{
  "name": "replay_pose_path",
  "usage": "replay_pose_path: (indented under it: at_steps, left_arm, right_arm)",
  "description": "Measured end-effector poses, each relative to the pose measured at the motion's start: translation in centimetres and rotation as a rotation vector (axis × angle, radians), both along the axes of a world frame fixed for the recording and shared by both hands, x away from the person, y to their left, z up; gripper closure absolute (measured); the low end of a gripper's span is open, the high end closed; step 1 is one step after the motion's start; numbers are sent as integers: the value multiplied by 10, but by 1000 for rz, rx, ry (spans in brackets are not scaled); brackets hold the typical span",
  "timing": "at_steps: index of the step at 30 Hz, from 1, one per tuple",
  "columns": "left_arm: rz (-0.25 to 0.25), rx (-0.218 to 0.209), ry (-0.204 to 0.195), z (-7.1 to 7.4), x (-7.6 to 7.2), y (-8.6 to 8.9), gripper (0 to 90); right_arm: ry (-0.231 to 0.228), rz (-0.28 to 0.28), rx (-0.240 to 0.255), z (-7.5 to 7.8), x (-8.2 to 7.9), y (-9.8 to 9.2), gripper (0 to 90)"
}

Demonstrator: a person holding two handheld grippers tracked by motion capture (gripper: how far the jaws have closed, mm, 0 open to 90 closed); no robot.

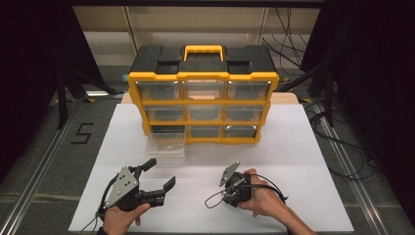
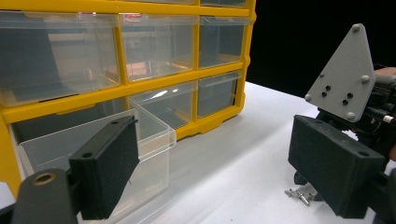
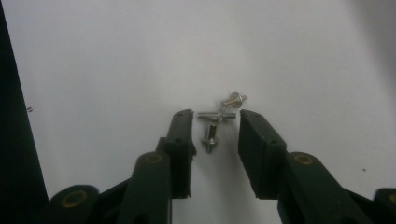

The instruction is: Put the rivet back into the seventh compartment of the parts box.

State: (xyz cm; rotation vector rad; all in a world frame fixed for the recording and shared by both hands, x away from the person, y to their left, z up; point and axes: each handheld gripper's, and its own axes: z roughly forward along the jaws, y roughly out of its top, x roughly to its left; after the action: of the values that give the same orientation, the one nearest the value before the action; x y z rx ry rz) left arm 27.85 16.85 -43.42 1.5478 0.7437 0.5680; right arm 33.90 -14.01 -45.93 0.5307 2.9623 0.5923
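Note:
Three small silver screws (image 3: pixel 212 140) lie in a loose cluster on the white table top (image 1: pixel 293 147). My right gripper (image 3: pixel 215 119) points down at them with its jaws on either side of the cluster, and the pads press on nothing. From above, the right gripper (image 1: pixel 231 196) sits in a hand at the front right. The left gripper view catches the same screws (image 2: pixel 299 193) beside its far jaw. My left gripper (image 1: pixel 160 173) is held at the front left, wide open and empty, aimed toward a pulled-out clear drawer (image 1: pixel 166 144).
A yellow and black organizer (image 1: pixel 203 93) with clear drawers stands at the back of the table. Its bottom-left drawer (image 2: pixel 154 135) sticks out toward me, empty. Cables and rails run along the floor on both sides.

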Motion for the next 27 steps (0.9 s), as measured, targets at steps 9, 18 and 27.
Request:
replay_pose_path:
  at_steps: [9, 18, 27]
  left_arm:
    - [0, 5, 3, 0, 0, 0, 157]
    - [3, 0, 3, 0, 0, 1, 157]
    - [3, 3, 2, 0, 0, 0, 157]
  right_arm:
    - [34, 0, -4, -3, 5, -2, 806]
    - [30, 11, 1, 0, 6, -4, 828]
    - [-49, -18, 75, 25, 10, -12, 829]
